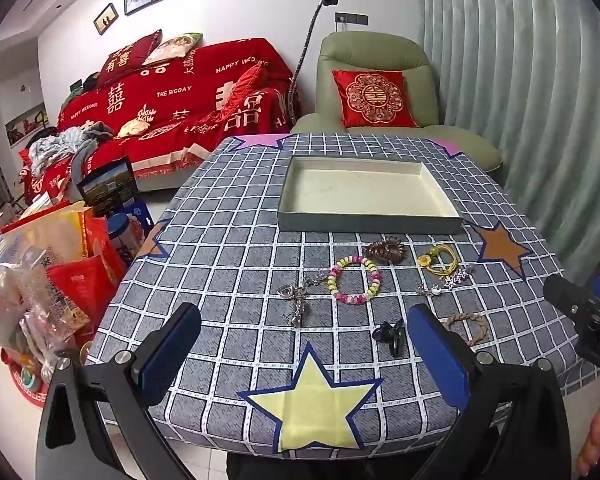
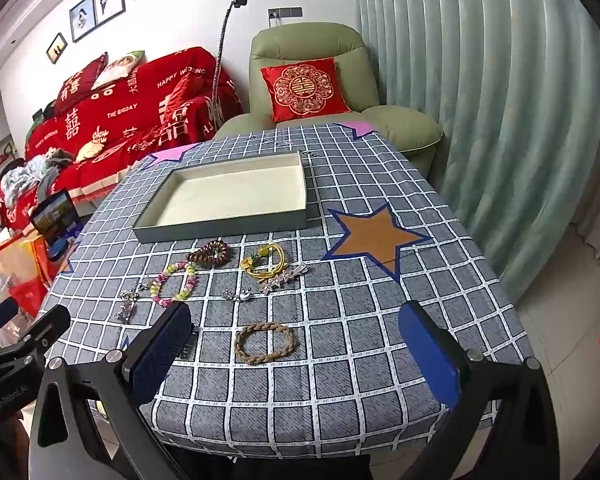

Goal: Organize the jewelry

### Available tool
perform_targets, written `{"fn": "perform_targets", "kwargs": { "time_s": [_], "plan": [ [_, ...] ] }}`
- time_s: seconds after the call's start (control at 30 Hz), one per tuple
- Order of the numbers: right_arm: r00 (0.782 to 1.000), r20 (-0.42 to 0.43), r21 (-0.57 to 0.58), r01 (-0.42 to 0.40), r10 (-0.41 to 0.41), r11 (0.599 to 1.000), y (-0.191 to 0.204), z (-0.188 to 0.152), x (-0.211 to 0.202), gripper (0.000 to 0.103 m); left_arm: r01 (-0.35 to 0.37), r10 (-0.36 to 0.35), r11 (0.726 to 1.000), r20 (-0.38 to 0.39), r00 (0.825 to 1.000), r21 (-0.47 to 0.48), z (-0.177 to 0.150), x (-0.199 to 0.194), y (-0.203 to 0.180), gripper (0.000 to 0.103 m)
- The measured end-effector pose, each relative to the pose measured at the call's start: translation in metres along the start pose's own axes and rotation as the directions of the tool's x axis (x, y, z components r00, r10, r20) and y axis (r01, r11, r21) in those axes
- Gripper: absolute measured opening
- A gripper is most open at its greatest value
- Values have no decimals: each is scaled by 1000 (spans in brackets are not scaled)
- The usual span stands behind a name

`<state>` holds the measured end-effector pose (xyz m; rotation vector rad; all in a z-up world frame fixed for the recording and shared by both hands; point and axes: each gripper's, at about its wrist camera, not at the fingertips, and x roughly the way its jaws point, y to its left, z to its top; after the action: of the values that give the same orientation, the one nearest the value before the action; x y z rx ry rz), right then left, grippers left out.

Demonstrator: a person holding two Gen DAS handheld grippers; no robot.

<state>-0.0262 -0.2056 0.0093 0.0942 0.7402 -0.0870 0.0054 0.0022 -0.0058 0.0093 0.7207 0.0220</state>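
An empty shallow grey box with a cream inside lies at the far middle of the table. In front of it lie a brown spiral hair tie, a pastel bead bracelet, a yellow flower hair tie, a silver heart chain, a star clip, a black claw clip and a braided rope bracelet. My left gripper and right gripper are open and empty above the near table edge.
The table carries a grey checked cloth with stars. Bags and boxes crowd the floor on the left. A red sofa, a green armchair and a curtain stand behind and to the right.
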Motion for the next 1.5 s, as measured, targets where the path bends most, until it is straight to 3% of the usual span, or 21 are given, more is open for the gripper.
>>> {"fn": "perform_targets", "kwargs": {
  "time_s": [1.5],
  "plan": [
    [1000, -14, -4, -14, 14, 1000, -1, 2, 8, 103, -13, 13, 1000, -16, 1000, -10, -4, 4, 4, 103]
  ]
}}
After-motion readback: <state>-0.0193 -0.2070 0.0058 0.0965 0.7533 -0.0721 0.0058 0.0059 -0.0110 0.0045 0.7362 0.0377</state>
